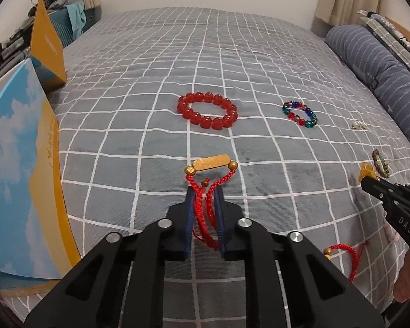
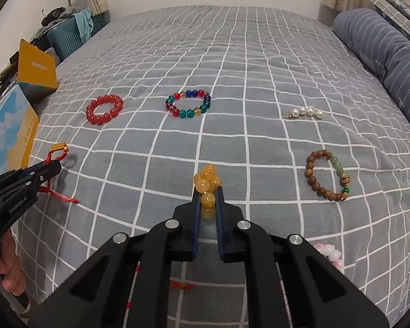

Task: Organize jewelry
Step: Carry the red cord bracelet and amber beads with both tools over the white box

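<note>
My left gripper (image 1: 205, 191) is shut on a red cord bracelet (image 1: 211, 162); its gold bar sticks out past the fingertips, just above the checked bedcover (image 1: 139, 142). My right gripper (image 2: 208, 191) is shut on a yellow bead bracelet (image 2: 207, 181), bunched between the blue pads. Each view shows the other gripper at its edge: the right one (image 1: 369, 181) with the yellow beads, the left one (image 2: 56, 165) with the cord bracelet (image 2: 58, 147). A red bead bracelet (image 1: 205, 121) and a multicoloured bead bracelet (image 2: 190, 113) lie further back on the bed.
A string of pearls (image 2: 310, 110) and a wooden bead bracelet (image 2: 310, 169) lie to the right. Pink beads (image 2: 329, 251) sit near the front right, and a second red cord bracelet (image 1: 344, 250) lies close by. An open blue-and-yellow box (image 1: 19, 164) stands at the left, a striped bolster (image 1: 374, 68) at the right.
</note>
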### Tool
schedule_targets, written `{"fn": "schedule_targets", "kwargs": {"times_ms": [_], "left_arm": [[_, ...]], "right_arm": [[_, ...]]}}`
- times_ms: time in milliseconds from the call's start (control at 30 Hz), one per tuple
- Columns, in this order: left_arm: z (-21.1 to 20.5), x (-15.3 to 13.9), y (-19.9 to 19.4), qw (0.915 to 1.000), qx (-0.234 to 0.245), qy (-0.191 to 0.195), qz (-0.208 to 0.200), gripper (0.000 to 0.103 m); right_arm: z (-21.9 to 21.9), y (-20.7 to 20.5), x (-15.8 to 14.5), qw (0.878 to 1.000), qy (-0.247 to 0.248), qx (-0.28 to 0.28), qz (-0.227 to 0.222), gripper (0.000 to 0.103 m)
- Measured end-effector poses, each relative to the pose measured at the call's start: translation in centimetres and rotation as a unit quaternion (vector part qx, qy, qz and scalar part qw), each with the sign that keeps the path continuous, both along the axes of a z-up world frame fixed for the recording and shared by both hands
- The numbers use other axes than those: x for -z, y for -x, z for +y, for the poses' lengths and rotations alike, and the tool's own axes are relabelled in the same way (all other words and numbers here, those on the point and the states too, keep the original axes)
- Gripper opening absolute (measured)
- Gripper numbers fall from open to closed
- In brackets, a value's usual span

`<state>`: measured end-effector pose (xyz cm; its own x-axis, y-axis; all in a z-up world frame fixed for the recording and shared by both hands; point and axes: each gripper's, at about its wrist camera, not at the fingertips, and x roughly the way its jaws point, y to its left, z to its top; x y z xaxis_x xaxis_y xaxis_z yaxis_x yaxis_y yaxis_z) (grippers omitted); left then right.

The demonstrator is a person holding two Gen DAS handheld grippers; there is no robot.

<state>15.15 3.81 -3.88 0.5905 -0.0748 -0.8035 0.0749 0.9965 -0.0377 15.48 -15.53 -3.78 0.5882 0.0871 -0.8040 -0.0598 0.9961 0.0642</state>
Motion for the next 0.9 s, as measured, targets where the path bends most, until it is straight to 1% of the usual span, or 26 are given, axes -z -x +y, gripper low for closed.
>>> {"fn": "schedule_targets", "kwargs": {"times_ms": [167, 233, 400, 467, 600, 800, 900], "left_arm": [[-0.1, -1.0, 0.4, 0.9999, 0.009, -0.002, -0.009, 0.012], [-0.2, -1.3, 0.5, 0.9999, 0.015, -0.006, -0.006, 0.012], [-1.0, -2.2, 0.9, 0.9994, 0.031, -0.017, 0.000, 0.011], [-1.5, -2.7, 1.1, 0.9991, 0.036, -0.022, -0.005, 0.009], [-2.7, -4.0, 1.8, 0.9983, 0.047, -0.028, -0.019, 0.009], [-4.1, -5.7, 2.5, 0.9977, 0.062, -0.016, -0.023, 0.009], [-4.8, -6.9, 2.7, 0.9972, 0.067, -0.011, -0.032, 0.009]], "right_arm": [[0.2, 0.3, -0.5, 1.000, 0.007, 0.007, -0.003, 0.009], [0.3, 0.4, -0.6, 1.000, 0.009, 0.010, -0.001, 0.009], [0.5, 0.9, -1.2, 1.000, -0.014, 0.016, 0.000, 0.009], [0.5, 1.3, -1.8, 1.000, -0.011, 0.019, -0.006, 0.009], [0.2, 2.2, -3.6, 0.999, -0.006, 0.024, -0.023, 0.009], [-1.1, 3.2, -6.3, 0.999, -0.011, 0.035, -0.039, 0.009], [-1.7, 3.6, -7.2, 0.998, -0.012, 0.039, -0.044, 0.009]]}}
